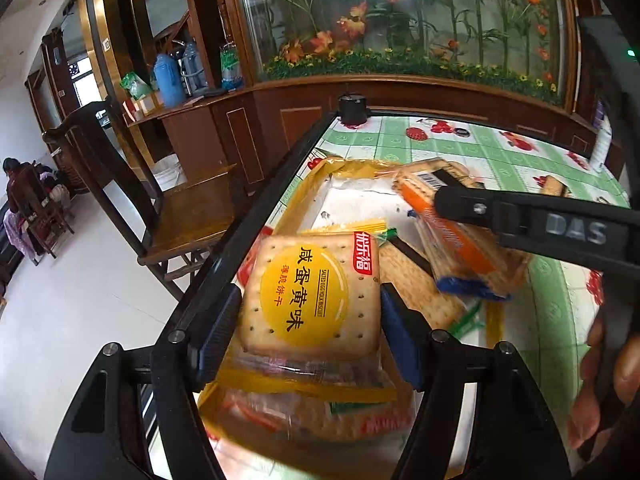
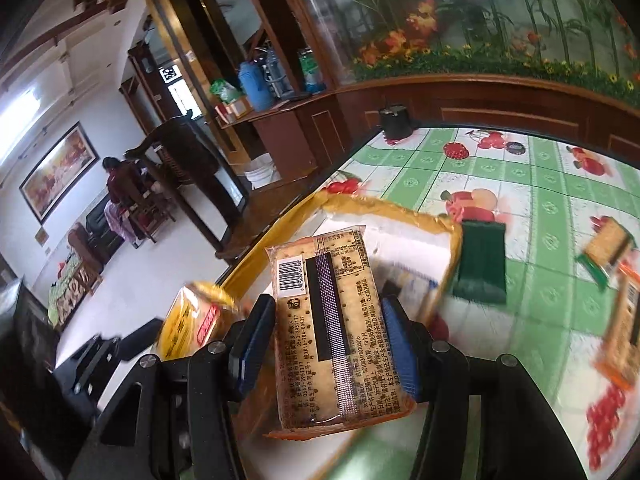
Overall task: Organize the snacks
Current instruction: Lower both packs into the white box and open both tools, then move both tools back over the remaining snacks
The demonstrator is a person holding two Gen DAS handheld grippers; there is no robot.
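Carrying one packet in each gripper, the person brings both over the yellow-rimmed box [image 1: 308, 196] at the near left corner of the bench [image 2: 532, 184]. The left gripper [image 1: 310, 320] has its jaws closed on a salted egg yolk biscuit packet [image 1: 312, 292], face up, pads pressing its two side edges. The right gripper [image 2: 326, 332] grips a cracker packet [image 2: 332, 340] with its barcode side up, jaws narrow on its long edges.

To do this step well, I judge each packet should be lowered flat into the box's pale interior, one beside the other, and released only once it rests inside, since the two grippers sit close together and could knock each other.

A green, fruit-printed cloth covers the bench, with a dark green packet [image 2: 482, 260] just beside the box and more packets [image 2: 608, 250] far right. Beyond stand a wooden chair [image 1: 160, 200], dark cabinets and a flower mural [image 1: 400, 20].
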